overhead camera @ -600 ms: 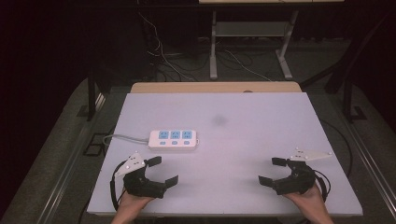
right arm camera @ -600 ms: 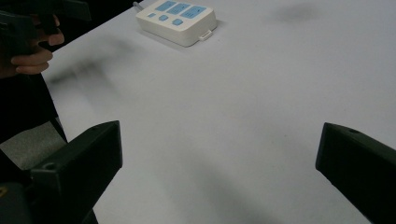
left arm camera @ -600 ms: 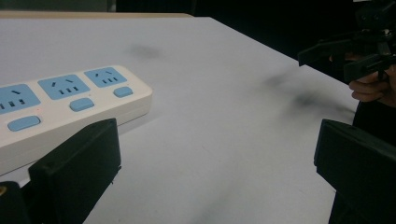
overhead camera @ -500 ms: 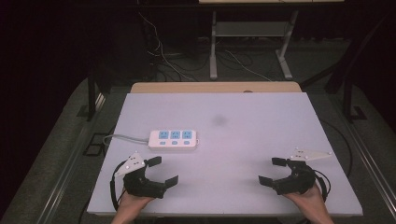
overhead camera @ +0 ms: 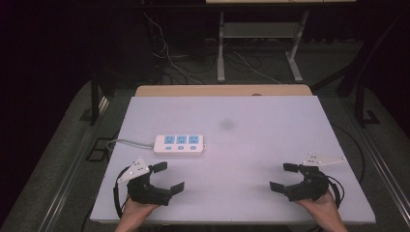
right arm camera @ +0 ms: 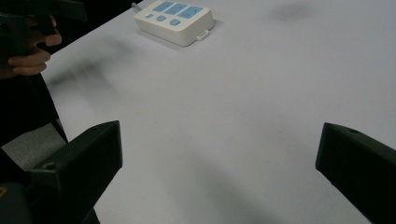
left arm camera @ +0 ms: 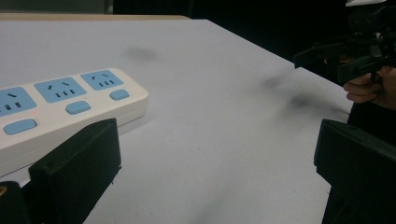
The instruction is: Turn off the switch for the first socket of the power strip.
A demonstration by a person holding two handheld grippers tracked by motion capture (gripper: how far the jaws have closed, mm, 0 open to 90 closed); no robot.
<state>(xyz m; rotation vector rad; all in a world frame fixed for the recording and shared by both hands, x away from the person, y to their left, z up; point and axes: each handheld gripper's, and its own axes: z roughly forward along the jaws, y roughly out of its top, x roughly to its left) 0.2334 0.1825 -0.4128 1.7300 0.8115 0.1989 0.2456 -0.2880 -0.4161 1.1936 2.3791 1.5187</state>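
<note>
White plastic with three blue socket faces, the power strip (overhead camera: 179, 143) lies flat on the table (overhead camera: 251, 145), just ahead of the left tongs (overhead camera: 169, 176) and slightly toward their inner side. From the right tongs (overhead camera: 285, 176) it is well apart, far off across the bare surface. Its pale cord (overhead camera: 126, 142) trails away from the end farther from the right tongs, off toward the table edge.

Both tongs stand wide open and hold nothing. In the left gripper view the strip (left arm camera: 60, 112) sits close beyond one jaw, near but not touching, with the right tongs (left arm camera: 345, 53) farther off. In the right gripper view the strip (right arm camera: 173, 21) is small and distant, well beyond both spread jaws.

Against the pictures from half a second ago, almost nothing has changed: both hands rest near the person's edge of the table in the same places, the jaws keep the same spread, and the strip has not shifted. That stillness suggests the work has not really begun; this looks like a ready pose before a first reach. Judging by nearness, the left tongs seem the likelier to go for the strip first, needing only a short move forward.
</note>
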